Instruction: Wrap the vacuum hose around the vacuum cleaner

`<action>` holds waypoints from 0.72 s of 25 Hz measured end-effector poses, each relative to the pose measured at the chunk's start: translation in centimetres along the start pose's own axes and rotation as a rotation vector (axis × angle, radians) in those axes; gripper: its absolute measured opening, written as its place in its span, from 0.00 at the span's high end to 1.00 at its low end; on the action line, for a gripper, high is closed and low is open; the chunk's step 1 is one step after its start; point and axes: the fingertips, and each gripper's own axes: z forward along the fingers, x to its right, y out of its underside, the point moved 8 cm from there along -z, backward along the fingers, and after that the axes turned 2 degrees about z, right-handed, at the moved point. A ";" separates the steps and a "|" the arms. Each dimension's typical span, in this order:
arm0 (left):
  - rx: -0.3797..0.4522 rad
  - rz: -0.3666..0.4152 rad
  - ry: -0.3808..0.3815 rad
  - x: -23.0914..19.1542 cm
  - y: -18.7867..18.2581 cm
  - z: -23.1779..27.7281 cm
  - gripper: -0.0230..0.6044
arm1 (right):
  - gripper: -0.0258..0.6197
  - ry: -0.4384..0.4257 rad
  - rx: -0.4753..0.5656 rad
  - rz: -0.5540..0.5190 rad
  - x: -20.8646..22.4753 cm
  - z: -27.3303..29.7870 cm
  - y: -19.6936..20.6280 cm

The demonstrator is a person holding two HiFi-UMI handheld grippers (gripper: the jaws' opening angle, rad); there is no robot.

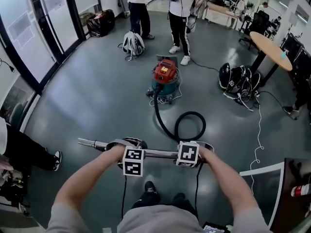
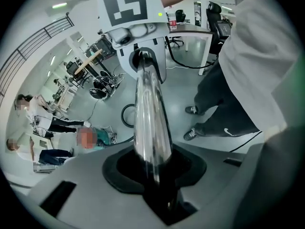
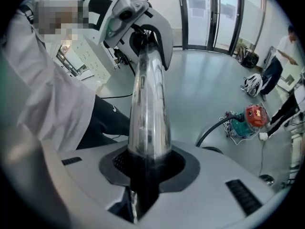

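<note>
The red and teal vacuum cleaner (image 1: 165, 76) stands on the grey floor a few steps ahead. Its black hose (image 1: 188, 125) runs from the body toward me and curls into a loop on the floor. The hose ends in a shiny metal wand (image 1: 155, 153), held level and crosswise in front of me. My left gripper (image 1: 127, 145) is shut on the wand left of its middle. My right gripper (image 1: 203, 148) is shut on it near the hose end. In each gripper view the wand (image 2: 150, 113) (image 3: 147, 104) sits in the jaw notch and runs to the other gripper. The vacuum cleaner (image 3: 250, 120) also shows in the right gripper view.
Two people stand beyond the vacuum, beside a grey backpack (image 1: 132, 43). A heap of black gear and cables (image 1: 238, 79) lies right of the vacuum, under a round wooden table (image 1: 269, 47). A glass wall runs along the left. A person's leg (image 1: 29, 154) lies at left, a white board (image 1: 265, 188) at right.
</note>
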 end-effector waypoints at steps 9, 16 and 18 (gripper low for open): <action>0.057 -0.064 0.034 -3.2 -0.1 2.6 0.76 | 0.74 0.229 0.090 -0.008 3.7 -1.5 1.0; 0.052 -0.190 0.073 -6.8 -2.5 5.0 0.76 | 0.62 0.325 0.160 0.025 7.9 -4.8 5.0; 0.043 -0.239 0.084 -7.7 -3.6 5.8 0.76 | 0.62 0.359 0.189 0.034 9.0 -6.4 6.7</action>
